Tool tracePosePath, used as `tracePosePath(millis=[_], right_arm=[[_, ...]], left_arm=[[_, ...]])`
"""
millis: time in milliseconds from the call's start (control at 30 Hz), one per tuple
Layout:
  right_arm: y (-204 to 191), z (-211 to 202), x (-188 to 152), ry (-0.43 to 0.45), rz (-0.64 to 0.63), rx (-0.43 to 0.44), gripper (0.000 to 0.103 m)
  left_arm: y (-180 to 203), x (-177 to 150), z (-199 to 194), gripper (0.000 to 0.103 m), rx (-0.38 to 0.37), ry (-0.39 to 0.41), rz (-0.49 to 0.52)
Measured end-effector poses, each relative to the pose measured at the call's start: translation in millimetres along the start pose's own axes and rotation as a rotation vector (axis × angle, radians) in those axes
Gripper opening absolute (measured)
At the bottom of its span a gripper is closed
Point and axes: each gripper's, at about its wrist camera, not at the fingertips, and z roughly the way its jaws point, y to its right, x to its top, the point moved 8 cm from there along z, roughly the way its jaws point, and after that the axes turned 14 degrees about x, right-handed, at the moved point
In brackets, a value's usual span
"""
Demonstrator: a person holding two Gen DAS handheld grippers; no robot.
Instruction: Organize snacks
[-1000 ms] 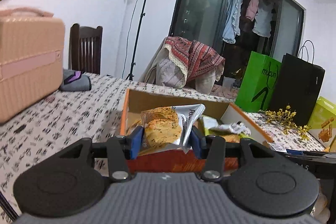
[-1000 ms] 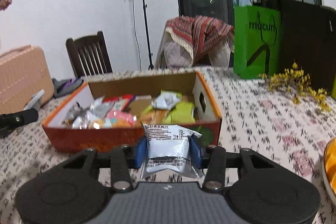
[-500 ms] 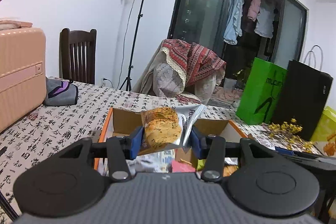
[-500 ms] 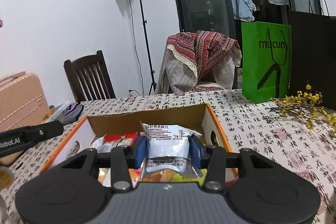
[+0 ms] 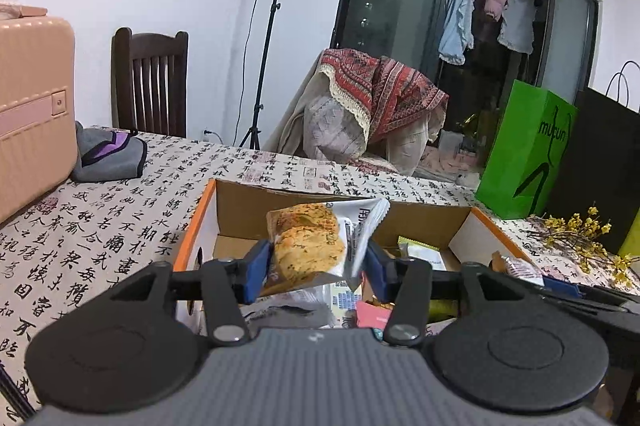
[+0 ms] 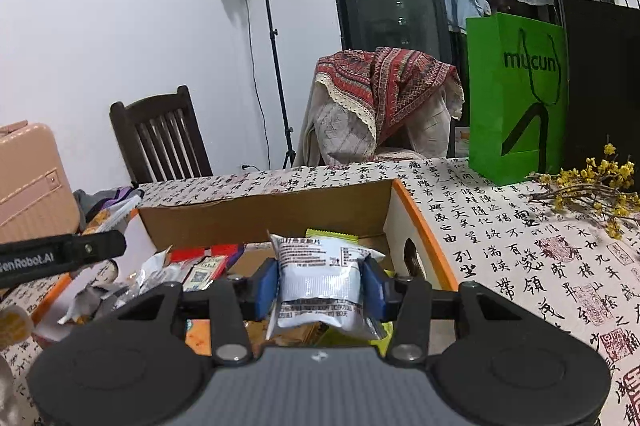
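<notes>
Left gripper: jaws opening around the cracker packet; the left blue pad looks to be touching the wrapper, while a gap seems to show at the right pad.
Right gripper: jaws opening with the white snack pouch between them; both blue pads sit against the pouch's sides, so it is not yet free.
Cracker packet: upright between the left jaws, tilted slightly, hanging above the cardboard box interior.
White snack pouch: upright between the right jaws, over the box's right half, near the orange-edged end wall.
Below the jaws: 2 drops land on loose packets already piled on the box floor.
Beyond the box: patterned tablecloth, then the green bag to the right and the pink case to the left.
Step in hand, as I judge it: releasing both snacks into the box.
Doing it well: keep each gripper level and inside the box walls until its snack falls; spread the jaws fully so no wrapper edge snags on a pad; lift clear only once both have dropped.
Risk: the cracker packet's crimped flap may catch the right pad.
</notes>
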Motion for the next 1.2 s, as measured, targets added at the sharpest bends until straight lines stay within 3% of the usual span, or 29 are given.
tracePosePath(millis=[67,167,233,267,700,933,1100,1200], right_arm=[[0,1,-2,-0.007,-0.008,-0.002,0.061],[1,0,-2,-0.001,-0.001,0.011,0.078],[3,-4,0,0.011,0.013,0.013,0.101],[3,-6,0,0.018,0.019,0.015,0.103],[-4,-19,10,0.029,-0.015,-0.009,0.103],[-31,-75,30,0.07,-0.075,0.007,0.103],[-43,-114,20,0.075,-0.094,0.015,0.103],[-48,-132,9,0.066,-0.09,0.031,0.103]], left_arm=[[-2,1,-3,0.07,0.005,0.02,-0.003],[-3,4,-12,0.099,0.001,0.057,-0.016],[-3,7,-17,0.103,0.007,0.095,-0.02],[-3,7,-18,0.103,0.008,0.098,-0.021],[-7,20,-35,0.103,-0.01,0.096,-0.058],[-11,26,-76,0.103,-0.03,0.1,-0.039],[-20,17,-110,0.103,-0.021,0.118,-0.014],[-26,7,-129,0.103,-0.055,0.12,-0.01]])
